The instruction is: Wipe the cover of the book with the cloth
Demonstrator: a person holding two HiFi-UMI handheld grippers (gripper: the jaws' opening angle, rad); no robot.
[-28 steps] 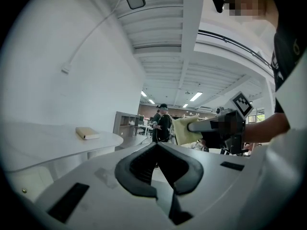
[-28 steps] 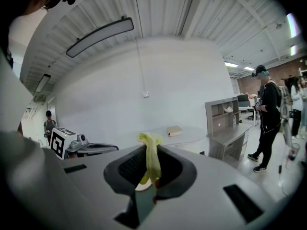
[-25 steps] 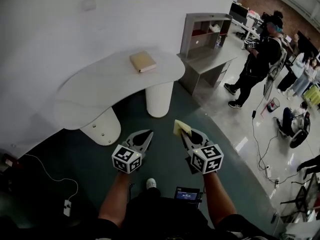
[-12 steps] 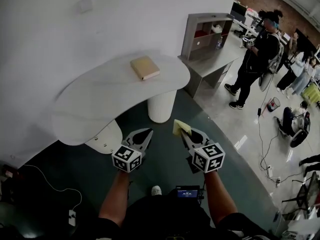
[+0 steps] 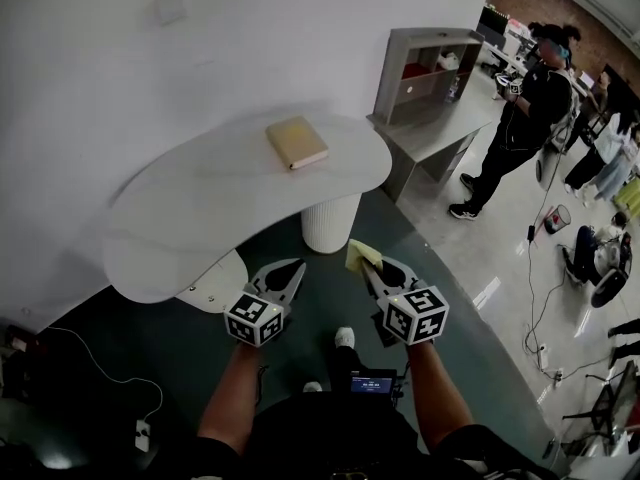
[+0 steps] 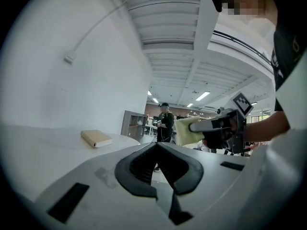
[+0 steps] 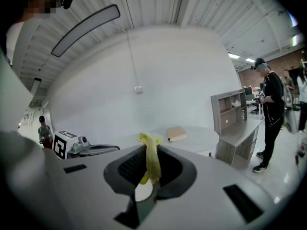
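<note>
The cloth (image 5: 362, 255) is being pinched in the closed jaws of the right gripper (image 5: 368, 265). The left gripper (image 5: 288, 273) is being carried shut and empty. The book (image 5: 297, 142) is lying well ahead and leftward on the worktop (image 5: 200, 208).

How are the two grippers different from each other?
The right gripper pinches a yellow cloth; the left gripper holds nothing. The left gripper's tip leans rightward, the right gripper's leftward. Both are shut and held side by side.
</note>
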